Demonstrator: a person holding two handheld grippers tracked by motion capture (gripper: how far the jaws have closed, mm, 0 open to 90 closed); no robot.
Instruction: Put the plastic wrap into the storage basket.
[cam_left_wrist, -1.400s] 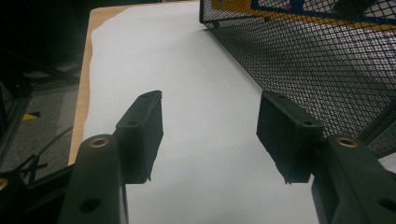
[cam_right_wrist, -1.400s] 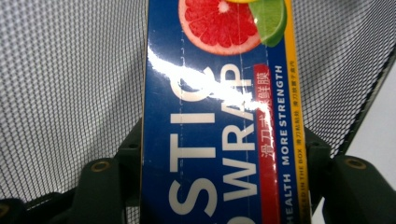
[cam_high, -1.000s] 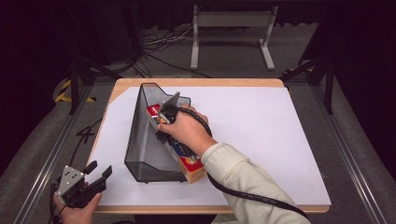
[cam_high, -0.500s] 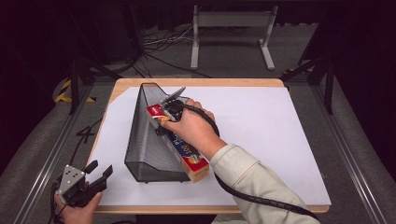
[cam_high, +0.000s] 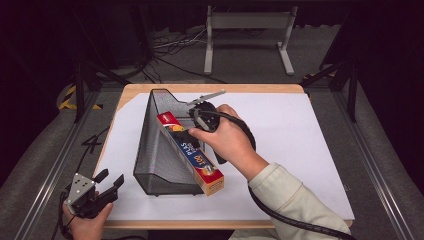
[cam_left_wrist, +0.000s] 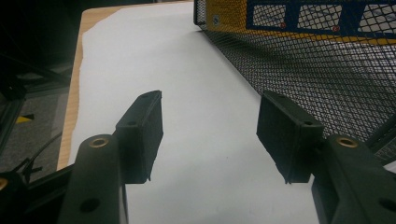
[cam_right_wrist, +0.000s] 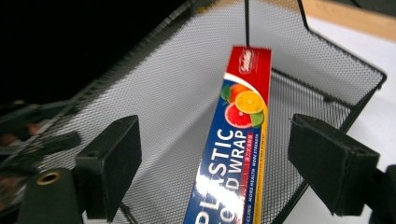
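Here the plastic wrap box (cam_high: 191, 154) lies inside the black wire-mesh file holder (cam_high: 157, 155) on the white-covered table (cam_high: 300, 150), its red end up against the tall back of the holder and its lower end jutting out past the open front. It leans along the holder's right wall, which is probably why it sits at a slant rather than flat on the mesh floor.

The right gripper (cam_high: 196, 116) hangs just above the box's upper half, and its jaws have just been opening. In the right gripper view they stand wide, one pad to either side of the box (cam_right_wrist: 233, 154) and clear of it, so the box rests on the mesh (cam_right_wrist: 177, 93) alone. That reads as a release: the box is placed, and the hand is free to draw away.

The left gripper (cam_high: 102, 187) waits at the near-left corner of the table, well apart from the holder's front. Its jaws are spread with only the white sheet (cam_left_wrist: 205, 140) between them. From its own camera, the mesh side (cam_left_wrist: 327, 79) passes on the right, the box's yellow and blue print showing through. It seems parked there to keep out of the way, not steadying anything.
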